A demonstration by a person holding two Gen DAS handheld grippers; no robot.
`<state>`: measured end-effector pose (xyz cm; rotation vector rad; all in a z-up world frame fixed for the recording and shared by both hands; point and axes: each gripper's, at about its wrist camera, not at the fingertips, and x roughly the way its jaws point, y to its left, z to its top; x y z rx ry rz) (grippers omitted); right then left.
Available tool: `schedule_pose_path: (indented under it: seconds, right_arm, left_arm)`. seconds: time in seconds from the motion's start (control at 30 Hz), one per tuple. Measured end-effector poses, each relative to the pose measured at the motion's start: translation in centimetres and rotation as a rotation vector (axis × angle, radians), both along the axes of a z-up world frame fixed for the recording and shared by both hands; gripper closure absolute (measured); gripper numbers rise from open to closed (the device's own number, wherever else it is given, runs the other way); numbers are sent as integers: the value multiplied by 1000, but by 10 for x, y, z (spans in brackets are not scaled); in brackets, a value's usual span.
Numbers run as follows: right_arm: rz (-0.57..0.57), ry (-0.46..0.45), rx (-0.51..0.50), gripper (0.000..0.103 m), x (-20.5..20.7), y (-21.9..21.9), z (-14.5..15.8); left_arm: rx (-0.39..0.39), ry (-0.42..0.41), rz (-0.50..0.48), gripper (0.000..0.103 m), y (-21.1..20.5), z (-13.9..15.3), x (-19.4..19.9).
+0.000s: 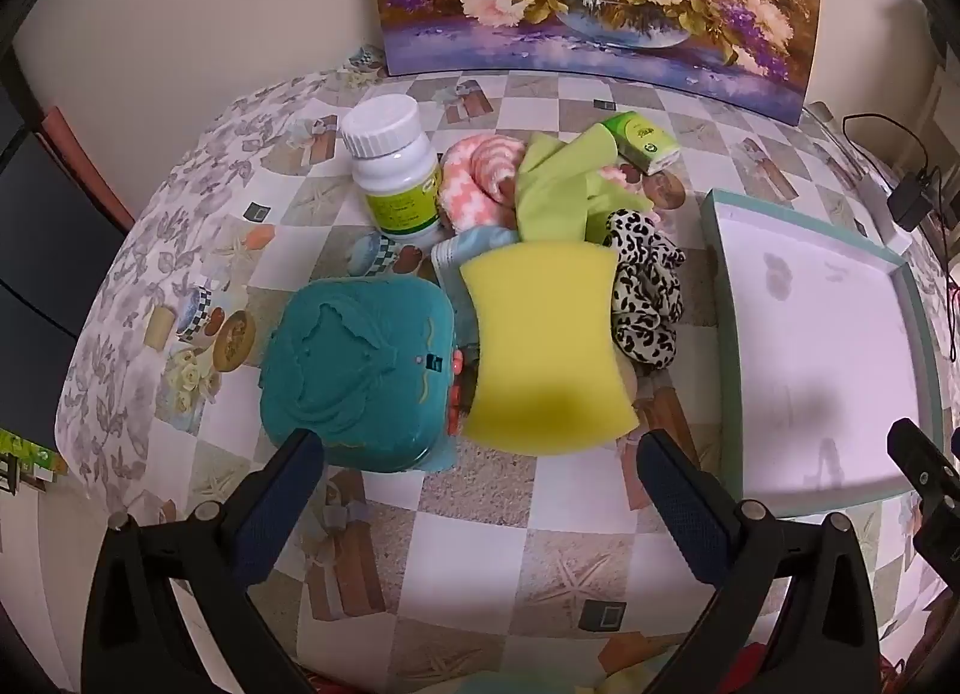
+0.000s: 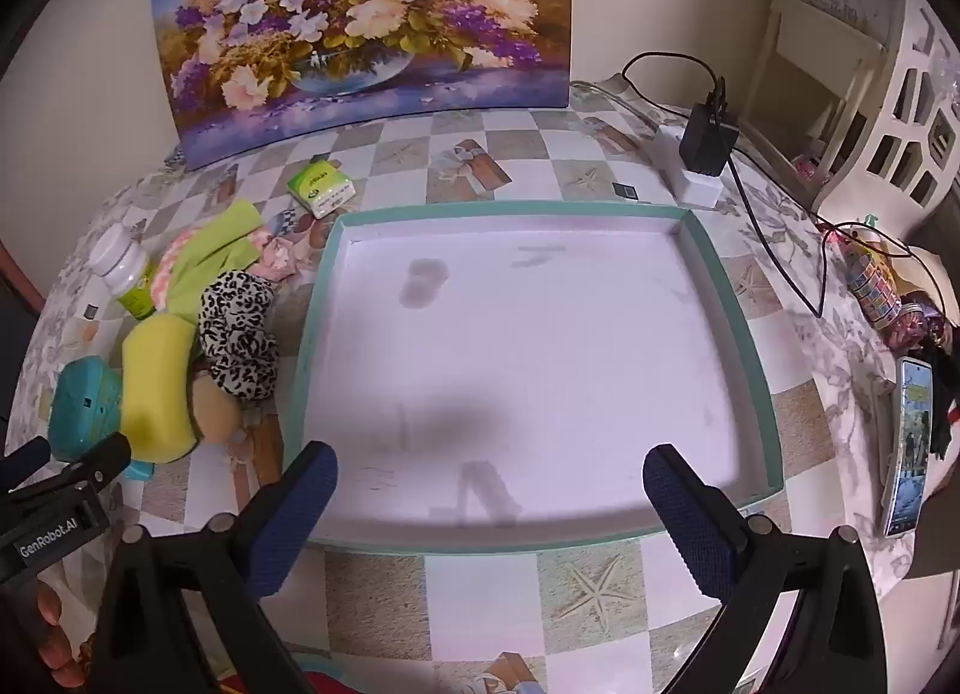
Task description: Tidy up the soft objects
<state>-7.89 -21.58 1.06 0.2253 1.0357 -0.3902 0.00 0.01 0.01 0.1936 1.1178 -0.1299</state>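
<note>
So I've got both grippers hovering over the table [image 2: 474, 592] right now, tilted steeply down. My left gripper [image 1: 480, 448] has its jaws spread as wide as they go with nothing between them, and it hangs just short of the pile of soft stuff. My right gripper [image 2: 489, 463] is spread wide too, also empty, sitting above the near edge of the tray [image 2: 774, 442]. I'll use that tray as my reference: it's a shallow teal-rimmed thing with a white floor and nothing in it besides a few faint stains. All the soft things are bunched just left of it. Closest to the tray is the leopard scrunchie [image 1: 648, 298], and beside that, farther from the tray, lies the yellow sponge [image 1: 549, 346], flat on top of the heap. Left of the sponge sits a teal towel [image 1: 360, 370], folded into a chunky block, touching the sponge's side. Behind the sponge, toward the wall, a green cloth [image 1: 552, 184] is draped over a pink and white cloth [image 1: 480, 178]. A white bottle [image 1: 396, 166] stands upright next to the pink one. A small green tissue pack [image 1: 642, 139] lies near the tray's far left corner. Off the tray's right side there's a phone [image 2: 912, 442], and a charger [image 2: 708, 142] behind its far right corner.
</note>
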Motion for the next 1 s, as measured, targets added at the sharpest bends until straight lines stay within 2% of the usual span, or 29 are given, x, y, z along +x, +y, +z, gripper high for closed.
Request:
schedule_pose_path:
  seconds: [0.3, 0.63, 1.0]
  right_arm:
    - [5, 0, -4, 0, 1, 3, 1]
    - [19, 8, -18, 0, 2, 6, 0]
    - [19, -1, -6, 0, 1, 6, 1]
  left_arm:
    - [9, -15, 7, 0, -12, 6, 2]
    - [-47, 3, -20, 0, -6, 4, 2]
    - [-100, -29, -3, 0, 0, 6, 3]
